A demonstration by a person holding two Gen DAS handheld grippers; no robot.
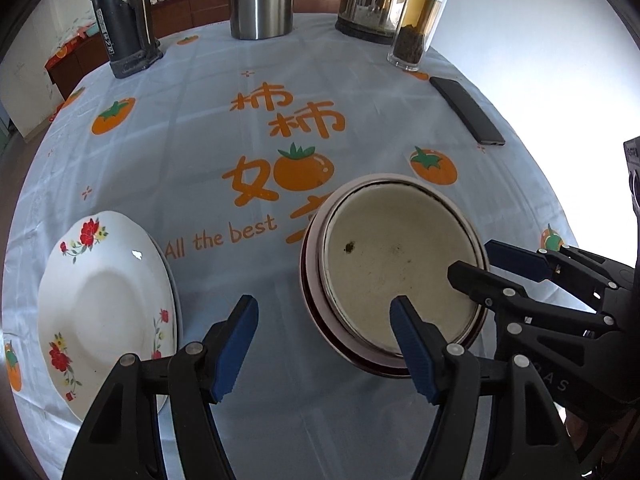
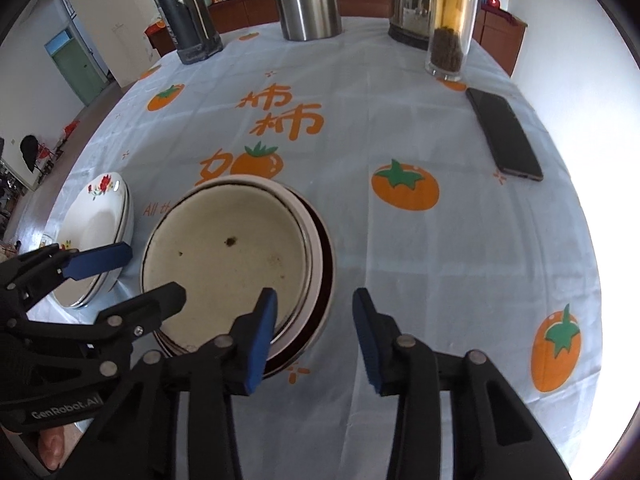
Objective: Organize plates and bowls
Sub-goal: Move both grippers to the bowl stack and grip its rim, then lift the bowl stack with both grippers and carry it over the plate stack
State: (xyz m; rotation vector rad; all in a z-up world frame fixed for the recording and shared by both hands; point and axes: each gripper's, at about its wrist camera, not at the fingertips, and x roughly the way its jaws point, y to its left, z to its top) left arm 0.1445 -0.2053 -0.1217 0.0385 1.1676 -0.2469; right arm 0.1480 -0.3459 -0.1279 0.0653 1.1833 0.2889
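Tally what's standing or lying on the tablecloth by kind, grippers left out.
Stacks of bowls: 1
Stacks of flowered plates: 1
Steel jugs and kettles: 3
Glass tea bottles: 1
Phones: 1
Total: 7

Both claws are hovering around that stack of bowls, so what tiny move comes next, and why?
Probably close the right gripper on the bowl stack's near rim: its fingers already straddle that edge without pressing it, while the left gripper is open astride the opposite side.
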